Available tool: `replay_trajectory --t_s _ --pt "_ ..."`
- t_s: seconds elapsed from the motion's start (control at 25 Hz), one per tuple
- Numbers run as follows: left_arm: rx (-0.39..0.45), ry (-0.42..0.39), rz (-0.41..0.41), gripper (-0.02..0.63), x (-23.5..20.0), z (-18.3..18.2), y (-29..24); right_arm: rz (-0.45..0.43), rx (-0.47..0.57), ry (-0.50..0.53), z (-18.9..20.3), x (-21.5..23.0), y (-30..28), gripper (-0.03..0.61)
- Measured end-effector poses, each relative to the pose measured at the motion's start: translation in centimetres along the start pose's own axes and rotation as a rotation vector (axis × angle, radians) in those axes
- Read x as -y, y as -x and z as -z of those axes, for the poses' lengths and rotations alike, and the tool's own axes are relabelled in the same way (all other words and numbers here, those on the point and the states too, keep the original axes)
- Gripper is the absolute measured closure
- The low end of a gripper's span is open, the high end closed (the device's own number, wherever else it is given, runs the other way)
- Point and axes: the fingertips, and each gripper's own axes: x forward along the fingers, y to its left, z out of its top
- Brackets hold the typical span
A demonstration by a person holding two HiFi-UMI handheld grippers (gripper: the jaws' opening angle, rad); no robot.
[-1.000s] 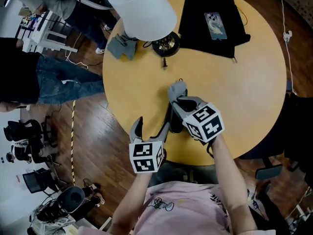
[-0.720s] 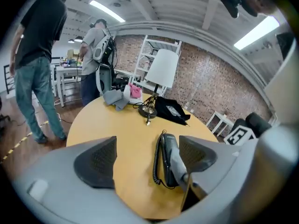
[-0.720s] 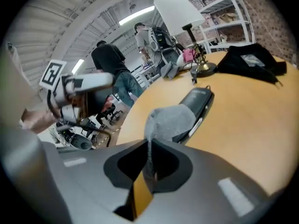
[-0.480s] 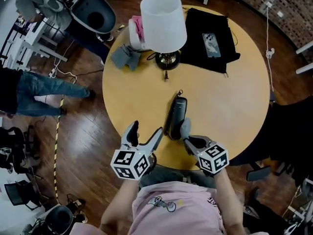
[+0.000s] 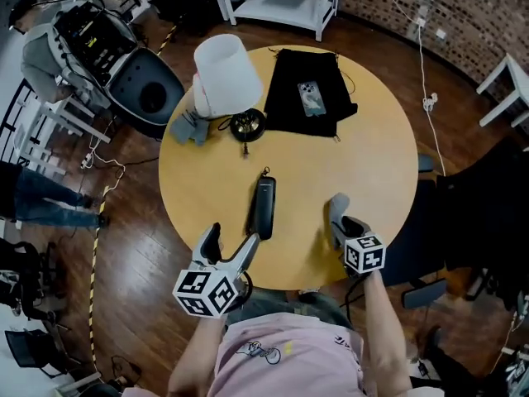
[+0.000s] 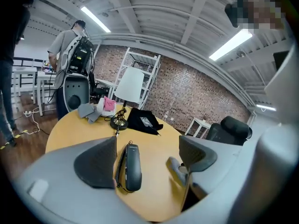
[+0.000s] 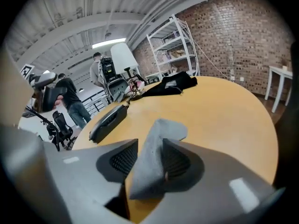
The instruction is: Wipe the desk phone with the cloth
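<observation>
The black desk phone (image 5: 263, 208) lies lengthwise in the middle of the round wooden table (image 5: 372, 164), with its cord on its left side. To its right, near the table's front edge, is my right gripper (image 5: 343, 226). Its jaws have just been opening, and the grey cloth (image 7: 156, 153) stands between them. The cloth leans on the right pad, apart from the left one, and its tip rests on the table. My left gripper (image 5: 231, 240) hangs open and empty at the near edge, just left of the phone (image 6: 132, 167).
A lamp with a white shade (image 5: 225, 77) stands at the far left of the table, with a grey rag (image 5: 190, 126) beside it. A black bag (image 5: 310, 102) bearing a mobile phone lies at the far side. Office chairs (image 5: 145, 89) stand around the table.
My right gripper has swung from the phone to the right with the cloth, and its jaws have parted. The left gripper has lifted and drawn back from the phone.
</observation>
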Motion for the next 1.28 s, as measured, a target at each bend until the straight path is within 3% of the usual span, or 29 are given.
replay_trajectory --t_s 0.12,0.24,0.32,0.44,0.52,0.64,0.88,1.12,1.28 --pt "0.024 0.004 -0.025 0.202 2.5 0.7 1.0 -0.041 0.069 0.061 -1.2 -0.5 1.9 0.328" --pt "0.054 0.003 -0.033 0.202 4.3 0.8 2.2 -0.059 0.214 0.116 -5.0 -1.6 6.5 0.311" --pt "0.1 -0.016 -0.021 0.202 5.4 -0.2 3.4 -0.064 0.416 0.136 -9.2 -3.6 12.6 0.311" --pt "0.235 -0.045 0.03 0.202 7.4 -2.7 5.6 -0.033 0.788 0.116 -13.9 -7.7 24.0 0.311" --pt "0.307 -0.064 0.074 0.204 9.0 -3.5 6.8 0.045 0.891 0.114 -13.9 -9.3 27.7 0.312" --pt "0.3 -0.107 0.112 0.204 10.3 -2.5 7.8 0.124 0.854 0.154 -12.5 -11.7 27.9 0.311" --pt "0.316 -0.124 0.142 0.204 9.6 -2.8 7.3 0.132 0.86 0.167 -12.8 -12.5 25.9 0.311" --pt "0.325 -0.09 0.125 0.204 7.9 -3.2 8.5 0.102 0.796 0.244 -12.8 -14.8 24.1 0.313" --pt "0.328 -0.093 0.143 0.204 8.3 -3.7 8.8 0.087 0.785 0.232 -13.0 -15.8 23.9 0.313"
